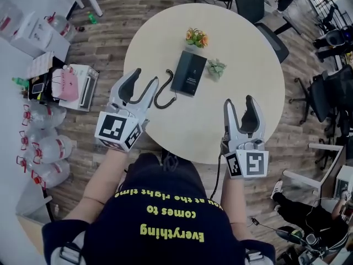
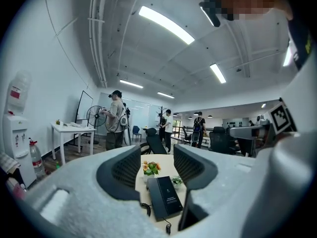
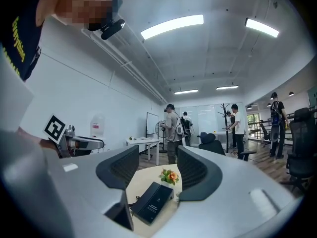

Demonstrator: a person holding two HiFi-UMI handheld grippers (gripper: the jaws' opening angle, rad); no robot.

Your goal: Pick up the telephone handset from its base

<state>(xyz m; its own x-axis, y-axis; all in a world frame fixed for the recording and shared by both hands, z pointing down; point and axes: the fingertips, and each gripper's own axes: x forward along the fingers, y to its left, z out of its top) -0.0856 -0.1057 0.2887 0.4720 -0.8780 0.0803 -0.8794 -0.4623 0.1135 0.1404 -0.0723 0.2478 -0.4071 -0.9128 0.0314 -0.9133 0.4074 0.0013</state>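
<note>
Head view: orange flowers (image 1: pixel 197 37) fill a small pot (image 2: pixel 148 177) near the telephone (image 1: pixel 188 72).

The right gripper (image 3: pixel 157 156) holds its jaws wide apart, with nothing between them. Through the gap the dark telephone (image 3: pixel 152 202) lies flat on a pale round table (image 3: pixel 142 181). Just behind the telephone stands a small pot of orange flowers (image 3: pixel 170 175). A cord (image 3: pixel 132 199) curls at the telephone's left side. Far behind the telephone, people (image 3: pixel 173 133) stand near a whiteboard (image 3: pixel 152 124).
</note>
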